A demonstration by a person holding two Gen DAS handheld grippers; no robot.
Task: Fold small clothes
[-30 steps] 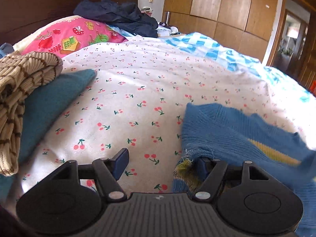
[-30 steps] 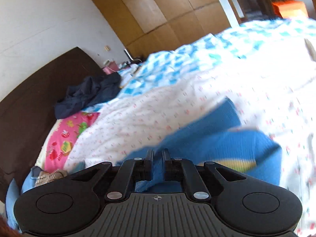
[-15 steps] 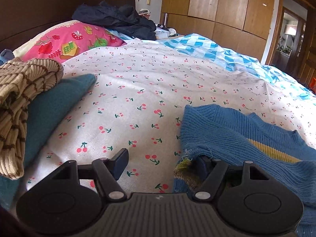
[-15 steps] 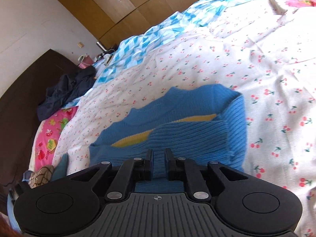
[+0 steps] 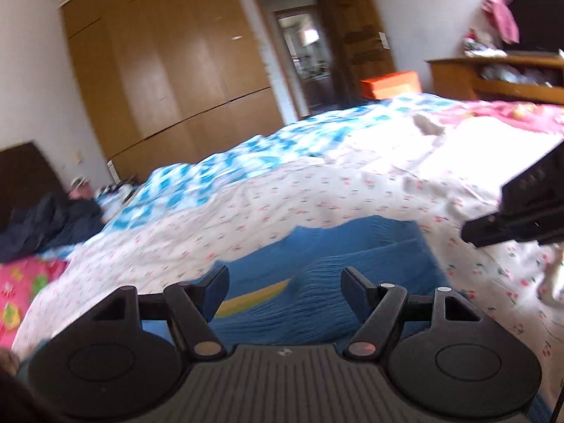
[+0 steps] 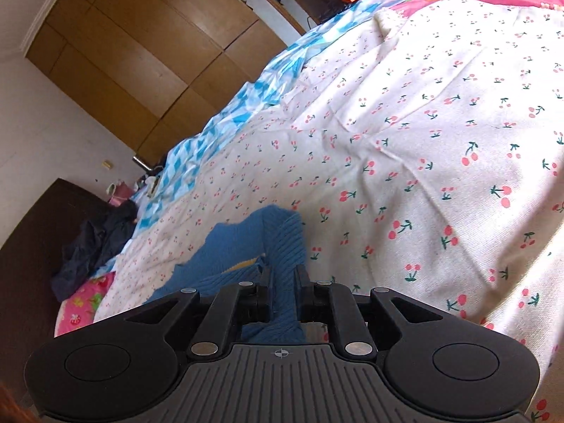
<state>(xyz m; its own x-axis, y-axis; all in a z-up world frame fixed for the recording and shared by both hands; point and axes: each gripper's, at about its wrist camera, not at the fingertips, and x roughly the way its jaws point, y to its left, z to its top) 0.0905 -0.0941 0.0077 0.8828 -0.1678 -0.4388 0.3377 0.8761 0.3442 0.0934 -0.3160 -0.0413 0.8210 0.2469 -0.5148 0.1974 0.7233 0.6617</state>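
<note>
Bedroom with wooden wardrobes along the far wall, and the whole job is on a bed under a cherry-print sheet. The blue sweater lies near the front of that sheet, partly folded, a yellow stripe peeking out from under the top layer.

The right gripper is pinched nearly closed on a ribbed flap of the sweater. The left gripper hovers over the knit with its jaws spread wide, holding nothing.

Looks like mid-fold to me: the right one needs to lay its flap flat and let go, then the left can grab an edge for the next fold.

The left view is smeared with motion blur, and both gripper bodies hide the sweater's near edge. The dark pile at the headboard is too far away to identify.
</note>
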